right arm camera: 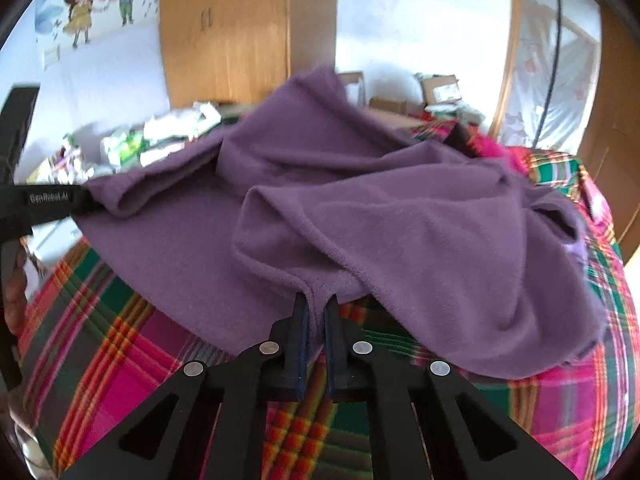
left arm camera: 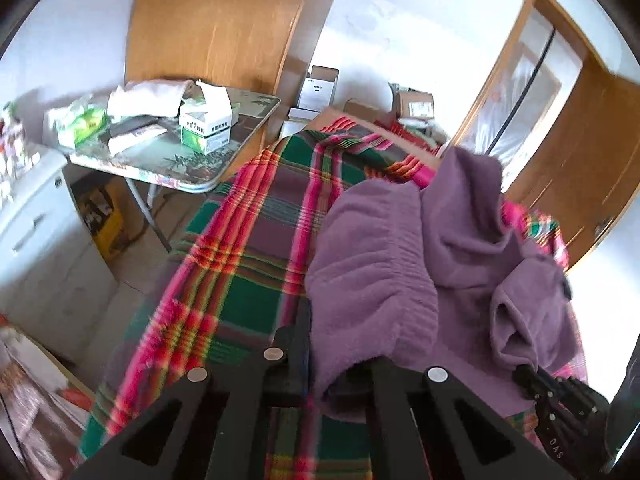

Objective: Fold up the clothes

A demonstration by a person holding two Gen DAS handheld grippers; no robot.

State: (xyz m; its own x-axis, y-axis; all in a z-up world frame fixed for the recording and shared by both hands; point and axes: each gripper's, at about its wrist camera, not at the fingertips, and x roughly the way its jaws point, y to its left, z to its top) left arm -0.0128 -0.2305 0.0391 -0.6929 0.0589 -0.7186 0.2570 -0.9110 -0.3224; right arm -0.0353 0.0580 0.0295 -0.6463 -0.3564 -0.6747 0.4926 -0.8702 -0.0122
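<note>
We have the purple fleece garment (right arm camera: 360,216) lifted off the plaid bedspread (right arm camera: 120,344), still bunched, not yet flat. Right gripper (right arm camera: 316,304) is clenched on a hem edge: 2 fingers nearly closed with a pinch of fabric running down between them. Left gripper (left arm camera: 340,356) grips the elastic waistband end (left arm camera: 372,276); the cloth drapes over its fingers, so we can't see the tips, but the right view shows it (right arm camera: 86,202) biting the far corner, so we read it as clamped on the garment.

Why 2 edge grips: holding opposite ends lets us pull the piece taut and lay it flat before any fold. The rest sags onto the bed between and beyond the grippers.

Our judgement: early stage, spreading. Risk: fleece slipping out of the thin right-hand pinch.

Cluttered folding table (left arm camera: 240,136) stands beside the bed, clear of the work.
</note>
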